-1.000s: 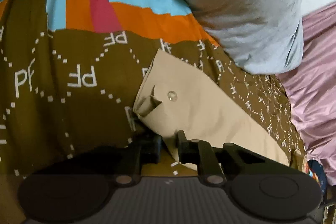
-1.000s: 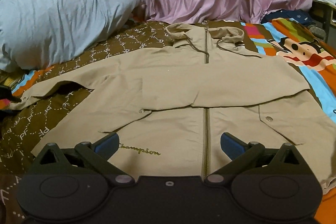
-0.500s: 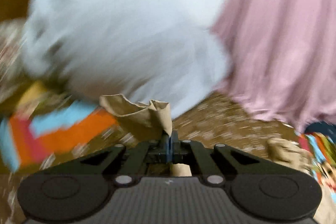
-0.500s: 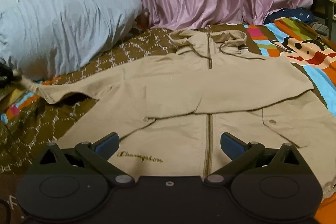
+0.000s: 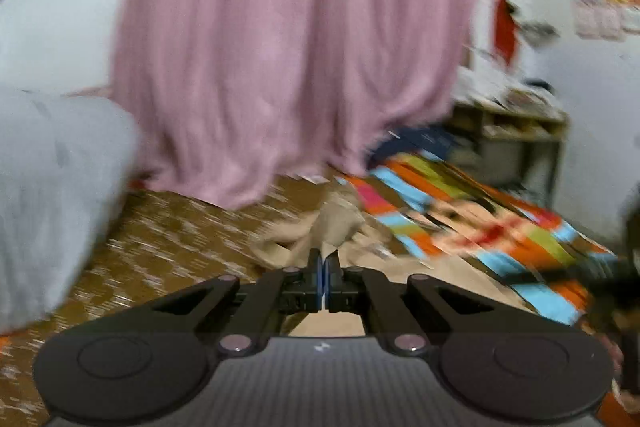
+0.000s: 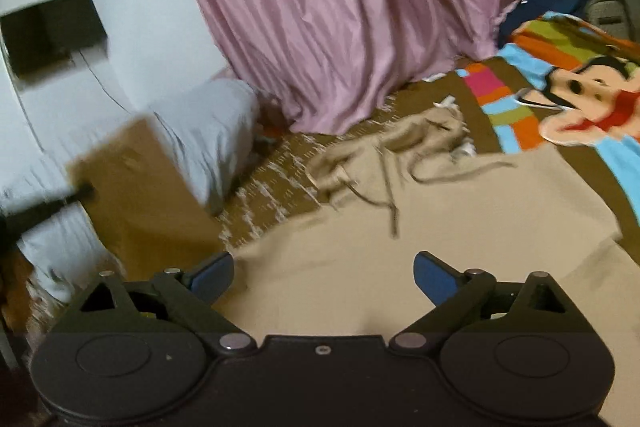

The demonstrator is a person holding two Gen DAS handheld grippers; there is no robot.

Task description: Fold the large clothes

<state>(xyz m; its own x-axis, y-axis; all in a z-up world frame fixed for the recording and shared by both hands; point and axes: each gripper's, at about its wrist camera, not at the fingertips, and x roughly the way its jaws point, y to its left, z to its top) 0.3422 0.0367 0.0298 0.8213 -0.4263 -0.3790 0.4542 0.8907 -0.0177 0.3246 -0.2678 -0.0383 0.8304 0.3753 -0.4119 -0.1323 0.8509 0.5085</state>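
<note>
1. Tan cloth is your job here: one tan jacket (image 6: 440,227) lies spread on the bed, hood end away from you near the curtain, with two drawstrings trailing across its chest.
2. At the far left of your right wrist view, your left gripper (image 6: 86,191) shows as a dark blurred bar with one lifted tan sleeve (image 6: 132,183) hanging from it, up in front of the grey pillow.
3. One grey pillow (image 6: 208,131) sits at the left of the bed, against the white wall.
4. One pink curtain (image 6: 340,7) hangs behind the bed, falling in many folds down to the bedding.
5. One brown bedspread (image 6: 272,195) with white dotted markings lies under the jacket; at its right side it carries bright stripes and one cartoon monkey face.
6. One dark blue bundle (image 6: 548,3) lies at the far right, by the curtain's foot; what it is you cannot tell.
7. In your left wrist view, the left gripper (image 5: 323,277) has its two blue pads pressed tight together. Tan cloth shows just beyond and below the tips. This view is too smeared to show the pinch itself, but the other view shows the sleeve hanging from it.
8. Your right gripper (image 6: 324,273) stands wide, its two blue pads well apart, nothing between them, low over the jacket's lower front.
</note>
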